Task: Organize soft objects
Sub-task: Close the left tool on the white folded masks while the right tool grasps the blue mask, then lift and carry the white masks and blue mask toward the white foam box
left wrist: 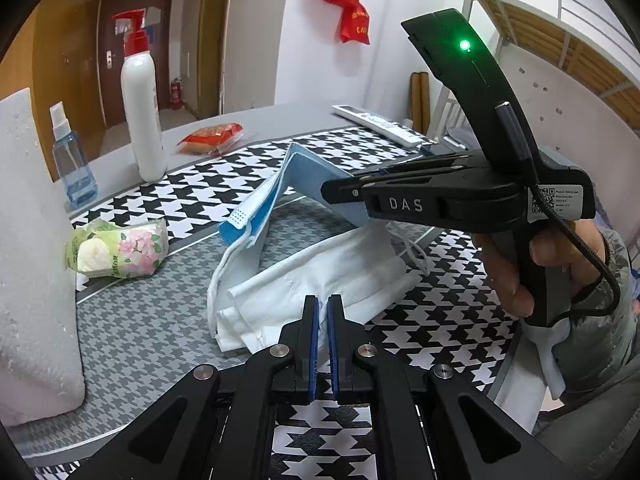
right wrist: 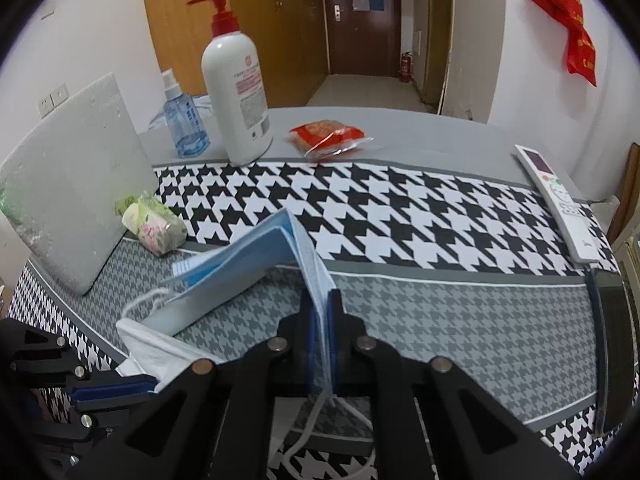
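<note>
Right gripper [right wrist: 325, 312] pinches the blue mask [right wrist: 256, 256], lifted level; left gripper [left wrist: 323, 312], fingers nearly together, empty, hovers at the white mask [left wrist: 320, 280].

White walls [right wrist: 500, 60], wooden wardrobe [right wrist: 180, 20], dark door [right wrist: 360, 32], bunk bed [left wrist: 560, 40]

We see: white pump bottle with red top [right wrist: 236, 92], upright | clear blue spray bottle [right wrist: 183, 120] just beside it | red snack packet [right wrist: 326, 136] lying flat | white remote control [right wrist: 556, 200] at houndstooth mat [right wrist: 400, 208] edge | white foam slab [right wrist: 68, 204] leaning

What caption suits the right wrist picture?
Right gripper pinching a blue face mask above the houndstooth tablecloth.
</note>
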A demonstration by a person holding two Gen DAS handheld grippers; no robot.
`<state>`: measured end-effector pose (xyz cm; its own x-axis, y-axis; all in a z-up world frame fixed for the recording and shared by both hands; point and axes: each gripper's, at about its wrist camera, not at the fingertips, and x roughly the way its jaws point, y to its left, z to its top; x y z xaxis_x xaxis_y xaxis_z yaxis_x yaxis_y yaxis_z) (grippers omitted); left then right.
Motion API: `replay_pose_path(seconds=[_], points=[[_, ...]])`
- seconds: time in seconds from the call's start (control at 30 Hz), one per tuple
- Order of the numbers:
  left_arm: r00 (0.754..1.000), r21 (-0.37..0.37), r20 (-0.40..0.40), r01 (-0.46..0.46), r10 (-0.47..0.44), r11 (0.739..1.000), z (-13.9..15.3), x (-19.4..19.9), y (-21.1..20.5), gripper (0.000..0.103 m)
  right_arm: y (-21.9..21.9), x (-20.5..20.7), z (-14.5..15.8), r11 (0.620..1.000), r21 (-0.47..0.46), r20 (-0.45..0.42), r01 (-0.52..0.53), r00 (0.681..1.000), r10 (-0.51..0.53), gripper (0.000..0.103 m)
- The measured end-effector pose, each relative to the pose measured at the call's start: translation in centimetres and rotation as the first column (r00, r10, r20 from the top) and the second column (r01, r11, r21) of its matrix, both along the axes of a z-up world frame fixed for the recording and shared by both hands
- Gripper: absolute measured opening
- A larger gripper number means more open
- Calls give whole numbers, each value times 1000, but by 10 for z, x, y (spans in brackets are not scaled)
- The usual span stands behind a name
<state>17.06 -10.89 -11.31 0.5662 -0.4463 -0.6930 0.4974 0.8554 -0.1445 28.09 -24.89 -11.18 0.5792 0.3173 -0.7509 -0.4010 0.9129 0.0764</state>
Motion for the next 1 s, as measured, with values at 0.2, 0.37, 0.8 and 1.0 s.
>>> replay_pose_path(seconds=[0.2, 0.37, 0.8, 1.0], points=[[1000, -13, 13, -7, 7, 1000, 7, -9, 4, 5, -7, -4, 19, 999, 33, 34, 33, 999, -34, 8], [999, -31, 28, -18, 19, 999, 17, -25, 12, 5, -9, -13, 37, 998, 56, 76, 33, 996, -37, 8], [977, -39, 71, -198, 200, 979, 37, -41, 46, 5, -11, -35, 46, 997, 71, 114, 15, 993, -24, 7], [963, -38, 119, -239, 242, 970, 46, -51, 55, 5, -12, -47, 57, 997, 82, 149, 8, 989, -20, 7]])
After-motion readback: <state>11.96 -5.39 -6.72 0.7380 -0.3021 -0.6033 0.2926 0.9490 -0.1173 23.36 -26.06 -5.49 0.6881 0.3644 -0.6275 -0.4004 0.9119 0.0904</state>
